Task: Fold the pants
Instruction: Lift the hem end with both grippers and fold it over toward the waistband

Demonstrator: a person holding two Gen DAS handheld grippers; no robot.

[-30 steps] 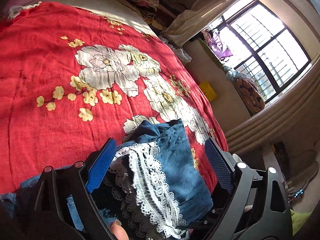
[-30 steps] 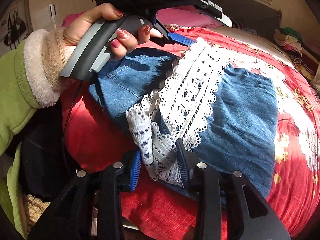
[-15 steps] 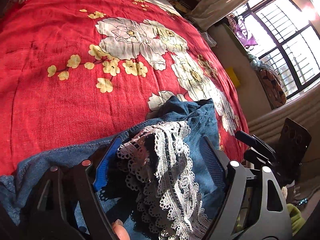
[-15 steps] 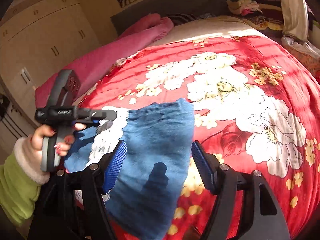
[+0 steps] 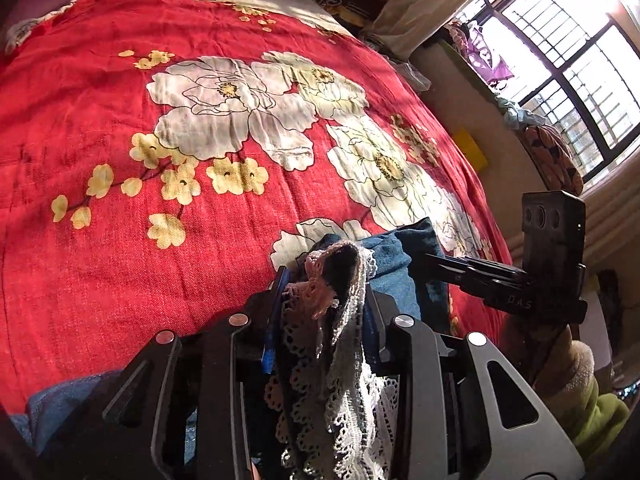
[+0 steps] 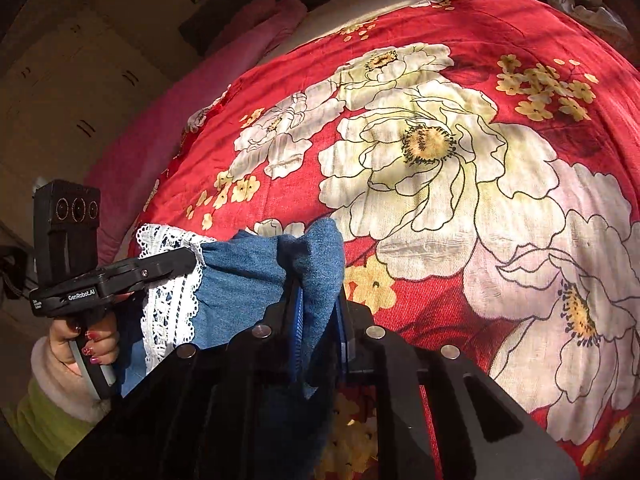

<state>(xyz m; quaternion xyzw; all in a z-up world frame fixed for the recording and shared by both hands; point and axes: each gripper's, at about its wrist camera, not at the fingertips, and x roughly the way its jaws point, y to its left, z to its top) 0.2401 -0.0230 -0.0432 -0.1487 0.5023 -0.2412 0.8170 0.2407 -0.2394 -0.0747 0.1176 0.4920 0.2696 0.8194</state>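
Note:
Blue denim pants (image 5: 394,256) with a white lace hem (image 5: 344,360) lie bunched on a red floral bedspread (image 5: 120,140). My left gripper (image 5: 325,292) is closing, and its pads pinch the lace hem with denim behind it. In the right wrist view the denim (image 6: 248,272) stretches from the lace (image 6: 172,312) to my right gripper (image 6: 319,304). That gripper is also closing, and its blue pads squeeze a fold of plain denim. The left gripper (image 6: 190,254) shows at the lace end, held by a person's hand (image 6: 88,340).
The bedspread (image 6: 440,220) spreads wide ahead of both grippers. A pink blanket (image 6: 160,140) and wardrobe doors (image 6: 60,100) stand to the left. A barred window (image 5: 580,60), a curtain and piled clothes line the bed's far side.
Both grippers have closed onto the pants. The right one let go of the lace, swung across the denim and pinched a plain denim fold. The left one dipped and clamped the lace hem.

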